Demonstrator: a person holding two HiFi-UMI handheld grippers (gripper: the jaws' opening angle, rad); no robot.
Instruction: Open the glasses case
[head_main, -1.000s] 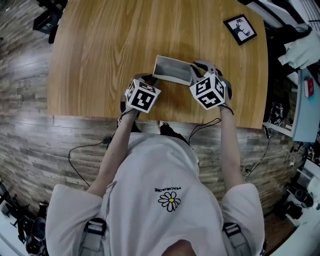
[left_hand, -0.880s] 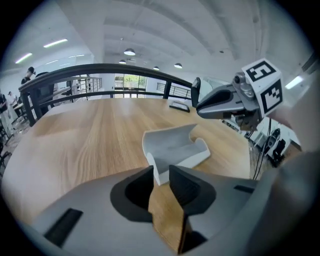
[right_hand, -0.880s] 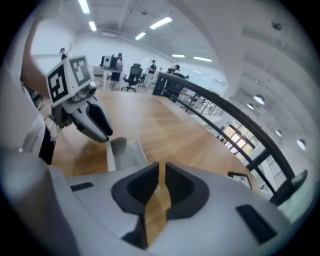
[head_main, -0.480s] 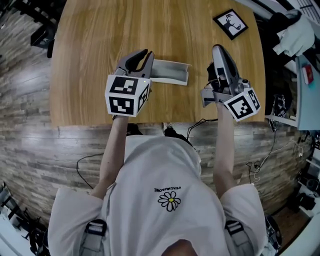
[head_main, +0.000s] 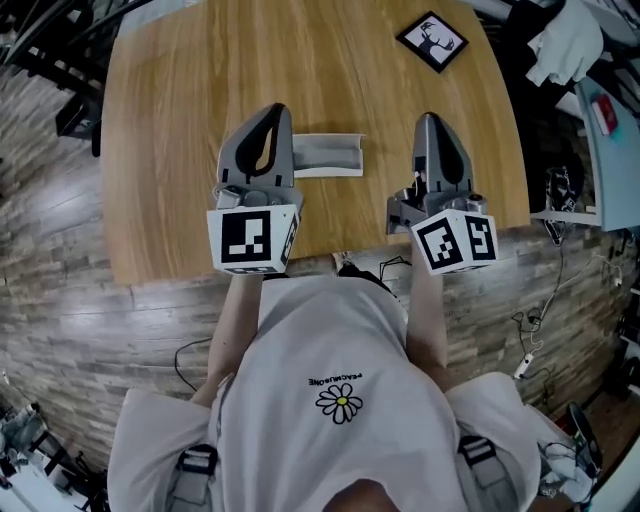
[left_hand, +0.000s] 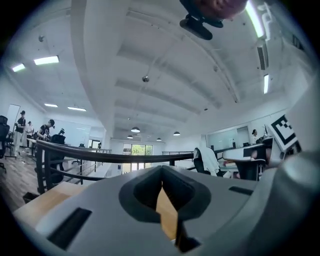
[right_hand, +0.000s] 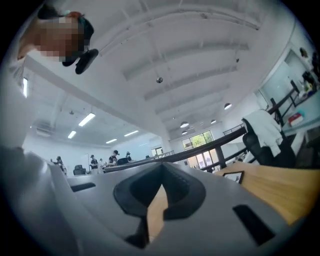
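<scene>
The grey glasses case (head_main: 327, 155) lies on the wooden table (head_main: 165, 120) with its lid open; its left end is hidden behind my left gripper. In the head view the left gripper (head_main: 275, 108) hangs above the table just left of the case, jaws shut on nothing. To the right of the case, apart from it, my right gripper (head_main: 430, 120) is also shut and empty. Both point level, away from the person. The left gripper view shows that gripper (left_hand: 161, 169) with its jaws closed against the room beyond. Likewise in the right gripper view, the right gripper (right_hand: 161, 166) is closed.
A small framed deer picture (head_main: 432, 40) lies at the table's far right corner. A white cloth (head_main: 565, 45) and clutter sit beyond the right edge. A cable (head_main: 395, 265) trails below the near edge. A dark railing (left_hand: 100, 157) and distant people show past the table.
Both grippers rose off the case and swung from pointing down to level. Their jaws closed. The case stays open on the table.
</scene>
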